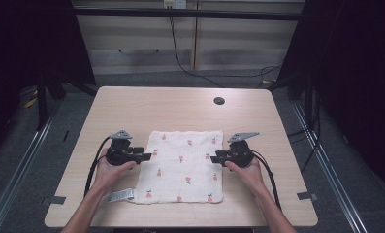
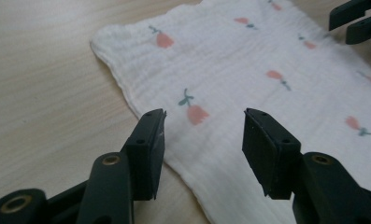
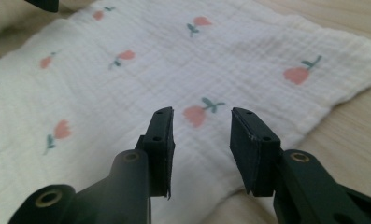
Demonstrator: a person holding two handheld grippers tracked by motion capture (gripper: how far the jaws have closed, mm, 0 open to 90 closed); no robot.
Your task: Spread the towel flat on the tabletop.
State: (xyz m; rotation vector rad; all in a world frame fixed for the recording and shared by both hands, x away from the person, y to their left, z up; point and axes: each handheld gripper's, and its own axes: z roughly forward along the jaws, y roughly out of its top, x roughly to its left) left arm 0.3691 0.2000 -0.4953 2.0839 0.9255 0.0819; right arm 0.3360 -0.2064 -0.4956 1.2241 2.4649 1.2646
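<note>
A white cloth (image 1: 183, 167) printed with small pink flowers lies flat on the wooden table (image 1: 180, 109). My left gripper (image 1: 146, 156) hovers at the cloth's left edge, jaws open, pointing right. In the left gripper view the cloth (image 2: 248, 70) spreads ahead and my left gripper (image 2: 204, 128) has a pink flower between its open jaws. My right gripper (image 1: 214, 158) sits at the cloth's right edge, open, pointing left. In the right gripper view the cloth (image 3: 127, 88) lies under my open right gripper (image 3: 201, 126). Neither holds anything.
A white label tag (image 1: 120, 195) sticks out at the cloth's near left corner. A dark round hole (image 1: 219, 101) is set in the table's far right part. Black cables trail from both grippers toward the table's near edge.
</note>
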